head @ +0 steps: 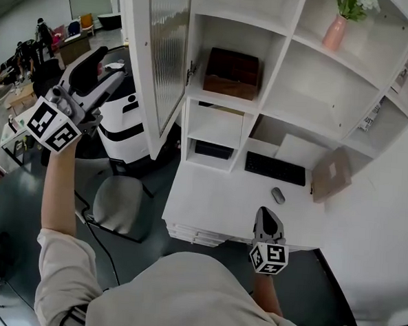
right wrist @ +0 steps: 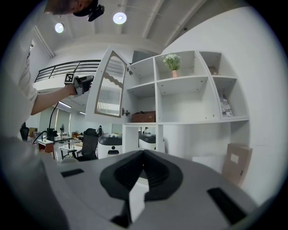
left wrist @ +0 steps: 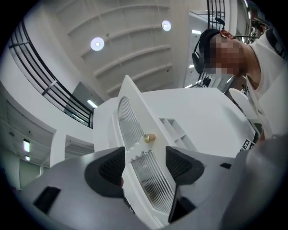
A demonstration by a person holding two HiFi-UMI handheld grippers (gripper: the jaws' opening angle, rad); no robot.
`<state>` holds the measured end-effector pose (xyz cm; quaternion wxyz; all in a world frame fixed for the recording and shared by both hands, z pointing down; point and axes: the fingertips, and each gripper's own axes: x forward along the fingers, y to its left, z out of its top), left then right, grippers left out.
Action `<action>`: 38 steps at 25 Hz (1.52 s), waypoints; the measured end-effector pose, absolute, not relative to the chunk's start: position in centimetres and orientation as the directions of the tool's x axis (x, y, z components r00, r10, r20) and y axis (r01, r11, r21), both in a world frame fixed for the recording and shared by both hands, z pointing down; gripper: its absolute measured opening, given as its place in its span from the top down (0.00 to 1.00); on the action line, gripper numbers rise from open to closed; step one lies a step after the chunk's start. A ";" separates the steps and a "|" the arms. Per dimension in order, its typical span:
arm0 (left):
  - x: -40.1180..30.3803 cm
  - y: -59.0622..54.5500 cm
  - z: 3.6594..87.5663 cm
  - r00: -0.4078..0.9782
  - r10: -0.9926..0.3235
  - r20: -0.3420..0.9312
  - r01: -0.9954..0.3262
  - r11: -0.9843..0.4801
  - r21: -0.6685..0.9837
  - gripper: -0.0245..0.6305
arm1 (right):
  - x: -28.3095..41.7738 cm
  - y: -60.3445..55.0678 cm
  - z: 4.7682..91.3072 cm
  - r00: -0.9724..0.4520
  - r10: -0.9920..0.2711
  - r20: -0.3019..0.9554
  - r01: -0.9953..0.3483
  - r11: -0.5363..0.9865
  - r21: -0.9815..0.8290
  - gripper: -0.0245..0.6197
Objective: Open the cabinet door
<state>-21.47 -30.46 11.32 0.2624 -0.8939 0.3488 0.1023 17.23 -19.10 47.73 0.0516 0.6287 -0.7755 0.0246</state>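
The white cabinet door [head: 166,46] with ribbed glass stands swung out to the left of the open shelves. In the left gripper view its edge [left wrist: 153,193] runs between the two dark pads [left wrist: 108,168], and a small brass knob [left wrist: 149,138] sits just beyond them. My left gripper [head: 109,74] is raised by the door's free edge and open [left wrist: 145,166]; a gap shows between the right pad and the door. My right gripper [head: 268,214] hovers low over the white desk [head: 215,208], pads together [right wrist: 144,155], holding nothing. The door [right wrist: 110,90] also shows in the right gripper view.
A brown box [head: 231,72] sits on a shelf and a pink vase [head: 335,32] higher up. A keyboard [head: 275,168], a mouse [head: 278,195] and a cardboard box [head: 331,175] lie on the desk. An office chair [head: 119,202] and a white machine [head: 124,119] stand under the door.
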 end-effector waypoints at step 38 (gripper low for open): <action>-26.5 -31.0 32.9 0.433 -0.869 -0.240 -0.901 -0.418 -0.113 0.53 | 16.6 -20.4 46.5 -0.179 -0.979 0.095 -0.981 0.186 0.062 0.95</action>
